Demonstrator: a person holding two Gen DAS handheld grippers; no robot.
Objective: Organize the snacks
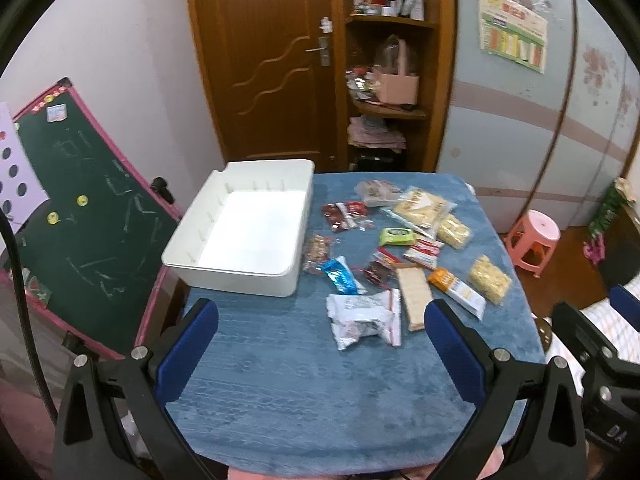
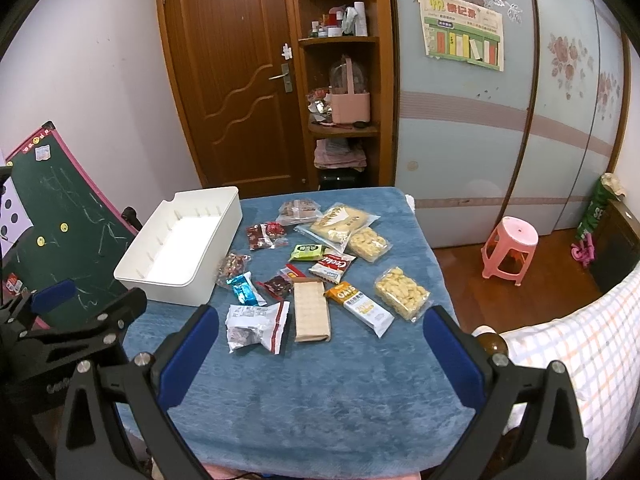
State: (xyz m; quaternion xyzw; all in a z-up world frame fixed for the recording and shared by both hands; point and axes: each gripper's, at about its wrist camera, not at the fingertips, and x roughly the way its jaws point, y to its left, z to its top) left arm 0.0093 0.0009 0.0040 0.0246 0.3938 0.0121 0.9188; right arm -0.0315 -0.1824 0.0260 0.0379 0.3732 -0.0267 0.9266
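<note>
Both hand-held grippers, left (image 1: 320, 344) and right (image 2: 320, 340), hover with fingers spread wide over the blue bench (image 2: 320, 400). Snack packets (image 2: 316, 272) lie scattered just beside the empty white bin (image 2: 180, 248).

Empty white bin (image 2: 180, 252) at left, snack packets (image 2: 320, 268) scattered flat beside it

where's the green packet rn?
Green packet lies mid-table in both views, right of the white bin, just behind the Cookies pack.
</note>
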